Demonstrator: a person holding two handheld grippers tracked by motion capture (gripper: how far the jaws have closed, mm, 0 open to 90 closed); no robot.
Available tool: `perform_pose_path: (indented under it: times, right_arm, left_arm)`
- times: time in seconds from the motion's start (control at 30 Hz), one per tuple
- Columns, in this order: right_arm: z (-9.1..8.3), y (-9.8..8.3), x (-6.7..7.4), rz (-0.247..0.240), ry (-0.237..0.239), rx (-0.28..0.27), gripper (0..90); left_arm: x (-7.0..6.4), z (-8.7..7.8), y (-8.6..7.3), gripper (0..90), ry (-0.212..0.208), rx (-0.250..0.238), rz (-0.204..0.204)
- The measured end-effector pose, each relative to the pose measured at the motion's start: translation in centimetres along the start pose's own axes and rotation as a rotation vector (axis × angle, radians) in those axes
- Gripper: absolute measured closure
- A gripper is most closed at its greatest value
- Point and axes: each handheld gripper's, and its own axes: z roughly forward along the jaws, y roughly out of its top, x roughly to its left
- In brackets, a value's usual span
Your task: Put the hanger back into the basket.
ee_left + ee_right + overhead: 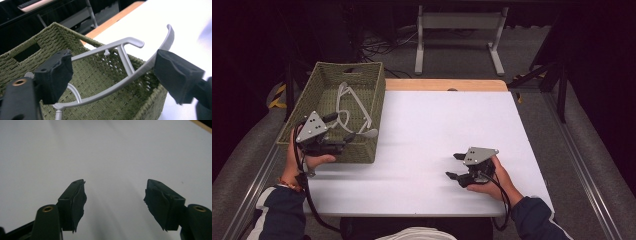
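A green woven basket (349,66) stands at the table's left edge with a pale grey plastic hanger (357,102) in it. My left gripper (343,126) hangs over the basket's near right corner, open. In the left gripper view the hanger (125,60) stretches between the wide-apart jaws of that gripper (112,65), its curved arm running past the right jaw, above the basket (45,40). Whether a jaw touches it I cannot tell. My right gripper (453,165) rests low over the white table (437,115) at the near right, open (115,192) and with nothing between its fingers.
The white tabletop (100,150) has a wooden strip (447,85) along its far edge. Beyond it on the floor stand a white metal frame (459,30) and cables. Metal rails run along both sides of the table.
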Motion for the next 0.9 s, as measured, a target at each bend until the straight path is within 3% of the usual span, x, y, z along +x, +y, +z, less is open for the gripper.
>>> perform_pose_path:
  times: [0.3, 0.63, 0.9]
  right_arm:
    - [-1.2, 0.1, -0.5, 0.03, -0.078, -0.069, 31.4]
    - [-2.0, 0.3, -0.6, 0.051, -0.13, -0.108, 26.9]
    - [-2.7, 0.6, -0.5, 0.048, -0.172, -0.153, 23.6]
  left_arm:
    - [-0.8, -0.6, 0.5, 8.1, 0.027, -0.088, -0.04]
    - [-3.3, -1.2, 1.8, 8.6, 0.012, -0.159, 0.011]
    - [-5.4, -1.3, 2.5, 7.0, -0.009, -0.185, 0.036]
